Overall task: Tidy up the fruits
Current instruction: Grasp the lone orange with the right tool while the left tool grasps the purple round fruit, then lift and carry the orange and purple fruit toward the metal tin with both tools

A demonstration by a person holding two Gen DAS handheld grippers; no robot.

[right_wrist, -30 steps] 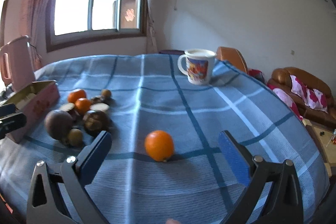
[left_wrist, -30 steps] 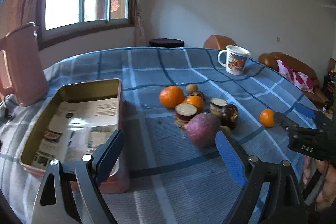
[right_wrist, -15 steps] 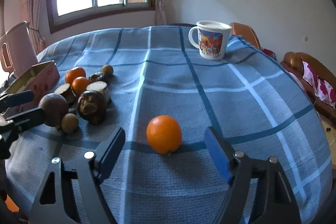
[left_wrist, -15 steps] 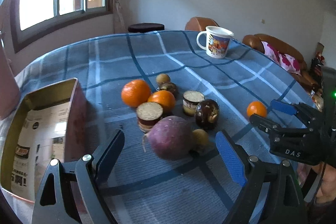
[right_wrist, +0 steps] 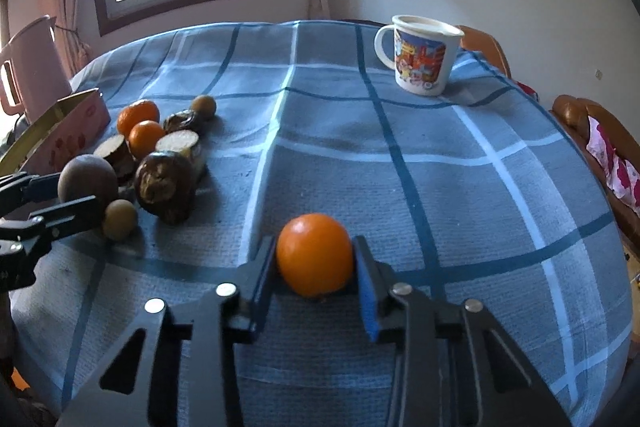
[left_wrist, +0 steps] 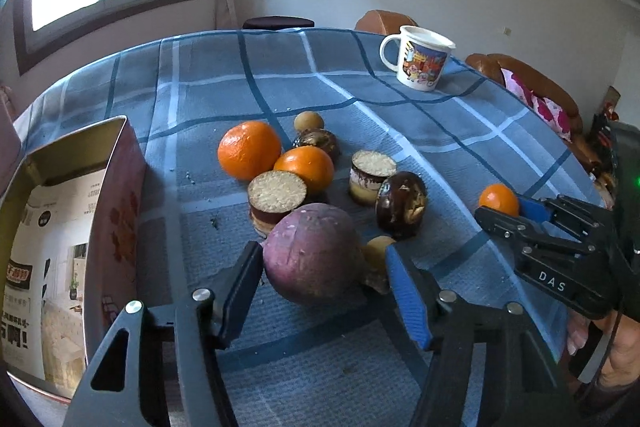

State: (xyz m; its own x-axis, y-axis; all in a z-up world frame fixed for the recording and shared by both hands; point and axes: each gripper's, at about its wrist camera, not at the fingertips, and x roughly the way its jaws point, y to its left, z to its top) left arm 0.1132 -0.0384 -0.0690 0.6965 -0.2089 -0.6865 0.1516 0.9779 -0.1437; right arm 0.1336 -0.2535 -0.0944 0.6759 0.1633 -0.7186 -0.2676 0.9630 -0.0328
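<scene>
Pick step, both hands. Your right gripper [right_wrist: 315, 259] pinches lone orange [right_wrist: 315, 254] on cloth. Your left gripper [left_wrist: 324, 261] brackets purple fruit [left_wrist: 314, 259], contact unclear. Next: close left, lift both, carry to tin [left_wrist: 116, 163].

The tablecloth [right_wrist: 440, 163] is woven cloth, matt, with a fine rough texture. The mug [right_wrist: 420, 59] at 1 o'clock looks like glossy enamel or ceramic with a printed picture. The tin box [left_wrist: 116, 155] at 9 o'clock has a dull golden metal wall inside, and printed paper [left_wrist: 48, 247] lies in it. The orange [right_wrist: 314, 253] has a shiny, finely pitted skin. The purple round fruit [left_wrist: 314, 257] is matt and a little rough. The gripper fingers [left_wrist: 404, 287] carry smooth blue plastic pads on black matt plastic.
</scene>
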